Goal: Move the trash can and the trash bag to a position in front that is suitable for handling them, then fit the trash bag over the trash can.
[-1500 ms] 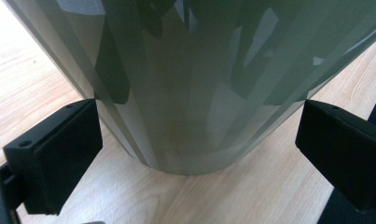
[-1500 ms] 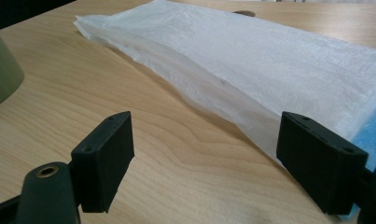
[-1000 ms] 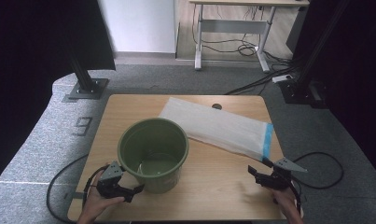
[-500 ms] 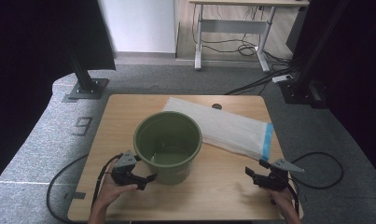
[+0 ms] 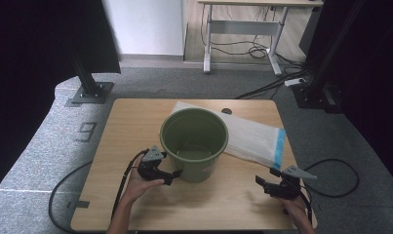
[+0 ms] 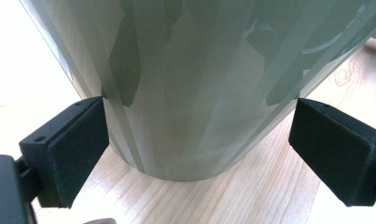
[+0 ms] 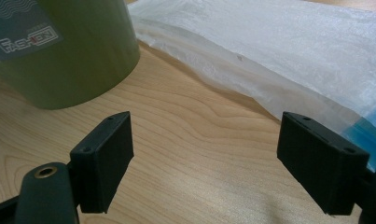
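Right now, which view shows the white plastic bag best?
The high view: the white plastic bag lies flat with its blue end strip toward the right, its near corner under the green bucket. The right gripper view shows part of it up close, crinkled, beyond the open fingers. The left gripper view is taken up by the bucket wall.

Out beyond the left tongs [image 5: 175, 173] and right tongs [image 5: 262, 181], past the table [image 5: 135, 122], grey carpet [image 5: 150, 80] runs up to a white wall [image 5: 145, 24]. Wood floor [image 5: 243, 29] takes over beyond that, with a desk [image 5: 247, 19] standing on it, cables [image 5: 243, 48] tangled beneath. Black curtains [image 5: 33, 58] hang far off to the left of the left tongs, more dark drape [image 5: 374, 63] off to the right of the right tongs. A black stand base [image 5: 89, 92] sits up-left, another [image 5: 313, 95] up-right. A "9" [image 5: 88, 130] is marked on the carpet left of the table. Lighting is even and soft.
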